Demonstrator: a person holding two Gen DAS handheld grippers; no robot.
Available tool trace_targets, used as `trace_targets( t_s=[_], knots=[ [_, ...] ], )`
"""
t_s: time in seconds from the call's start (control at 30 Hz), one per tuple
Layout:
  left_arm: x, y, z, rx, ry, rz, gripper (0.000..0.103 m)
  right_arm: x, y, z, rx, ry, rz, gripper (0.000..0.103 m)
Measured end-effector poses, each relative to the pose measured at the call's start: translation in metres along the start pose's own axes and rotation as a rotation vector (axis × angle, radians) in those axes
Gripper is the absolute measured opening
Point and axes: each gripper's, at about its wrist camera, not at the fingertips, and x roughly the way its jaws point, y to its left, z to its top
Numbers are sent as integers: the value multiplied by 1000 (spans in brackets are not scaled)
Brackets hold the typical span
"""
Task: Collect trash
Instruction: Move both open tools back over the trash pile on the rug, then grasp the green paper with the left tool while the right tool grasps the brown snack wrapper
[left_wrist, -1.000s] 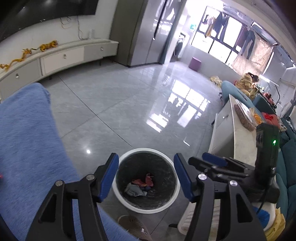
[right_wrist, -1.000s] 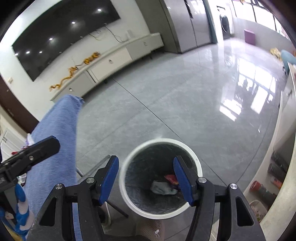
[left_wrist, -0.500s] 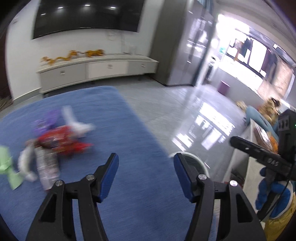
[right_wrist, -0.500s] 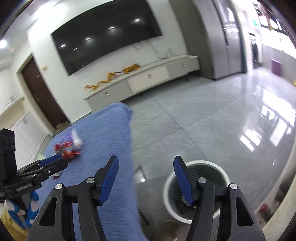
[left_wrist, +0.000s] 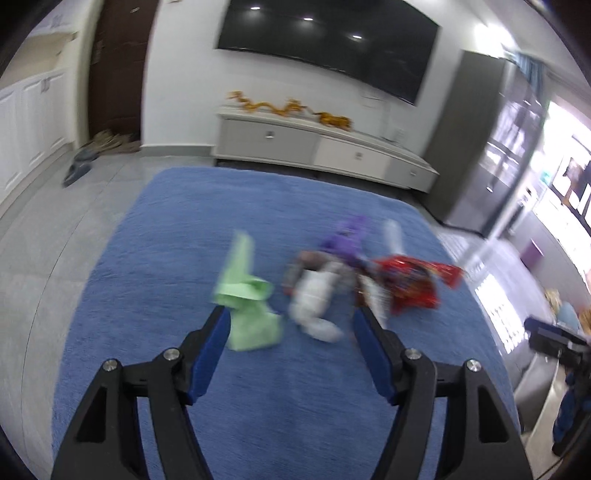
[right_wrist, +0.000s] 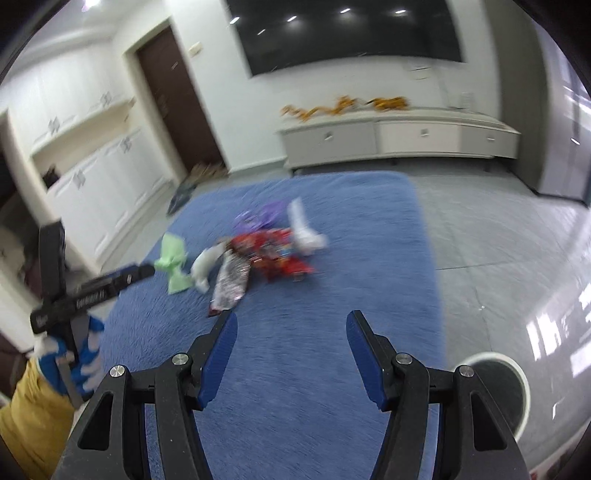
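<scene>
A heap of trash lies on a blue table cover (left_wrist: 288, 398): a green paper (left_wrist: 247, 295), a white crumpled wad (left_wrist: 314, 295), a purple wrapper (left_wrist: 347, 238) and a red wrapper (left_wrist: 410, 280). My left gripper (left_wrist: 291, 325) is open and empty, just short of the green paper and the white wad. My right gripper (right_wrist: 291, 328) is open and empty, over the blue cover, short of a silver wrapper (right_wrist: 231, 282) and the red wrapper (right_wrist: 273, 256). The white-rimmed bin (right_wrist: 498, 391) stands on the floor at the lower right.
A grey tiled floor (right_wrist: 498, 240) surrounds the table. A white TV cabinet (left_wrist: 317, 147) runs along the far wall under a black screen. The left gripper's body (right_wrist: 88, 291) shows at the left of the right wrist view. White cupboards and a dark door stand at the left.
Both grippers have swung from above the bin to the blue table. The trash heap now lies close in front of the left gripper. Both stayed open and empty.
</scene>
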Motion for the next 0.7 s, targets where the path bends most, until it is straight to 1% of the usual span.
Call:
trace_targets(
  t_s=[0.1,0.23,0.3,0.43,0.6,0.67,0.7],
  knots=[
    [12,20,6,-31,-2,26,68,44,25,11,-44,63,32,59],
    [32,29,11,-41,13,31,68,90,50,21,-100,118,63,59],
    [43,32,13,-45,22,31,68,108,58,25,-118,141,64,59],
    [63,35,13,-46,41,50,68,144,65,32,-132,179,57,59],
    [83,41,9,-57,64,69,67,174,62,36,-119,215,44,59],
    [86,43,9,-60,69,68,61,183,60,37,-113,229,35,59],
    [87,44,9,-62,73,61,54,187,59,36,-105,236,36,58]
  ],
)
